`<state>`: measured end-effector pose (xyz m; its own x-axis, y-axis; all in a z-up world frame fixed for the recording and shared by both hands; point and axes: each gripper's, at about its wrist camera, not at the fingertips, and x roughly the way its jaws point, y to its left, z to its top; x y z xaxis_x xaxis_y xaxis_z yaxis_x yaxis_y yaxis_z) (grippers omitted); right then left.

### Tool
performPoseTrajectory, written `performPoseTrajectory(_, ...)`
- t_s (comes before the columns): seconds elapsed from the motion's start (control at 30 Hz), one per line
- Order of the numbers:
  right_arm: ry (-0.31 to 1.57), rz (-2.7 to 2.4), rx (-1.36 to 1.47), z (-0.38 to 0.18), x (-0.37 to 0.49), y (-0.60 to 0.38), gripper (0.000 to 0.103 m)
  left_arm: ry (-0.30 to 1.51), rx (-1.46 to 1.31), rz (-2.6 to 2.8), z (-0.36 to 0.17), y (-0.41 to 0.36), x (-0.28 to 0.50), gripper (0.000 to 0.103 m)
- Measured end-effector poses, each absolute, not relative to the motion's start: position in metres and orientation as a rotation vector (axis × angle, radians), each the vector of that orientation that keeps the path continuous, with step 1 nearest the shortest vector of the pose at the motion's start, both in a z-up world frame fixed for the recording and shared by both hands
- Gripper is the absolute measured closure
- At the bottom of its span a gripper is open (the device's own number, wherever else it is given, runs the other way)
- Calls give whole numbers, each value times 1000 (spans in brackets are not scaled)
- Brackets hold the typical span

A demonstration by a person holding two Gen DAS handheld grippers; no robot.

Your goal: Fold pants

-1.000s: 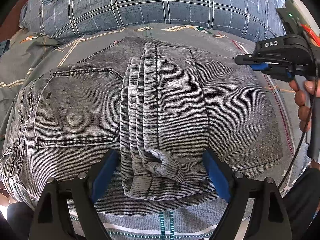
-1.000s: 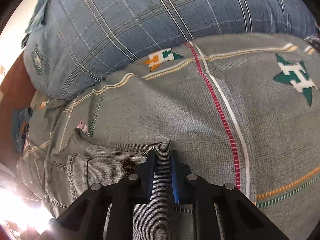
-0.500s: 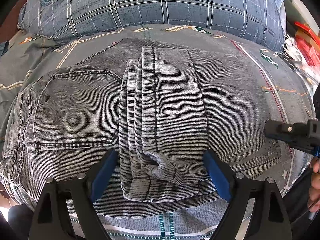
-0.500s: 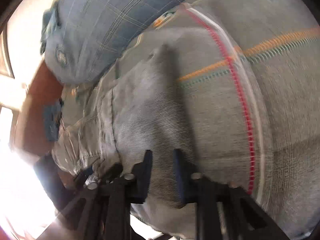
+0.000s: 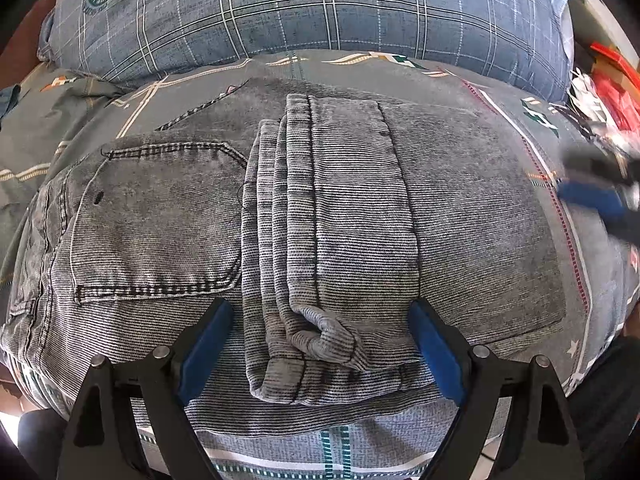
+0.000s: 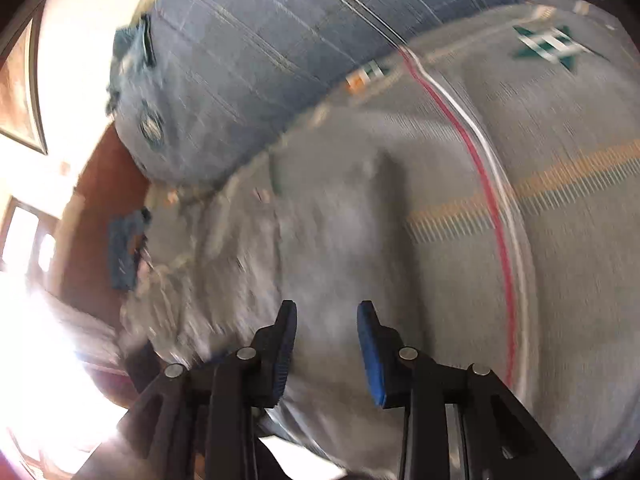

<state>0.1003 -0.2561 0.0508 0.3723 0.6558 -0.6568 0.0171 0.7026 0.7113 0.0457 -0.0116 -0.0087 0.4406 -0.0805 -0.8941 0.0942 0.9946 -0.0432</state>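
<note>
The folded grey pants point(image 5: 320, 216) lie on the patterned bedsheet point(image 5: 360, 452), near the plaid pillow point(image 5: 320, 4). The left gripper point(image 5: 320, 344) hangs wide open over their near edge, gripping nothing. At the right, the right gripper point(image 6: 326, 344) is opening, nothing between its pads.

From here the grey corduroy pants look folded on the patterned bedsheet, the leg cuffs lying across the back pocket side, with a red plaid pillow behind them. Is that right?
Not quite: the plaid pillow behind them is blue, not red, as the left wrist view shows. The rest holds: the grey corduroy pants lie folded on the patterned bedsheet, the leg cuffs lying across beside the stitched back pocket.
</note>
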Motion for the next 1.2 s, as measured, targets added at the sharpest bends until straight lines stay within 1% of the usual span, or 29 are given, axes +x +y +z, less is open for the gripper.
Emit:
performPoseTrajectory(0.1,1162,444,736,33,139,-251,67,1111,15,-111,-9,-11,46,13)
performPoseTrajectory(0.17,1231,370,725,7,157,-248,65,1112,10,-112,-9,-11,47,13)
performPoseTrajectory(0.2,1217,379,765,4,158,-251,65,1113,11,-110,-11,-10,47,13)
performPoseTrajectory(0.23,1210,375,792,8,156,-255,65,1111,11,-108,-10,-9,46,13)
performPoseTrajectory(0.3,1189,369,726,26,148,-252,63,1111,9,-107,-10,-10,46,13)
performPoseTrajectory(0.37,1158,376,679,41,136,-247,56,1108,11,-112,-11,-10,47,11)
performPoseTrajectory(0.4,1149,389,678,45,128,-246,54,1107,13,-113,-11,-11,46,11)
performPoseTrajectory(0.47,1161,404,668,43,109,-245,49,1103,11,-115,-11,-11,46,11)
performPoseTrajectory(0.53,1208,387,609,27,99,-240,46,1100,12,-114,-12,-11,46,11)
performPoseTrajectory(0.6,1176,392,626,26,94,-242,46,1100,16,-112,-12,-12,46,10)
performPoseTrajectory(0.77,1115,434,637,53,72,-240,46,1100,19,-119,-11,-11,46,10)
performPoseTrajectory(0.8,1109,440,635,52,65,-240,45,1096,15,-120,-11,-11,45,10)
performPoseTrajectory(0.83,1124,420,609,47,60,-238,39,1091,16,-119,-11,-10,45,10)
performPoseTrajectory(0.87,1170,386,565,35,57,-236,37,1088,18,-117,-11,-11,44,9)
performPoseTrajectory(0.9,1160,393,553,27,53,-236,36,1087,19,-118,-12,-11,44,8)
performPoseTrajectory(1.1,1094,441,547,53,40,-235,37,1098,21,-112,-12,-12,45,6)
performPoseTrajectory(1.2,1159,441,532,29,38,-228,35,1095,20,-109,-12,-12,46,6)
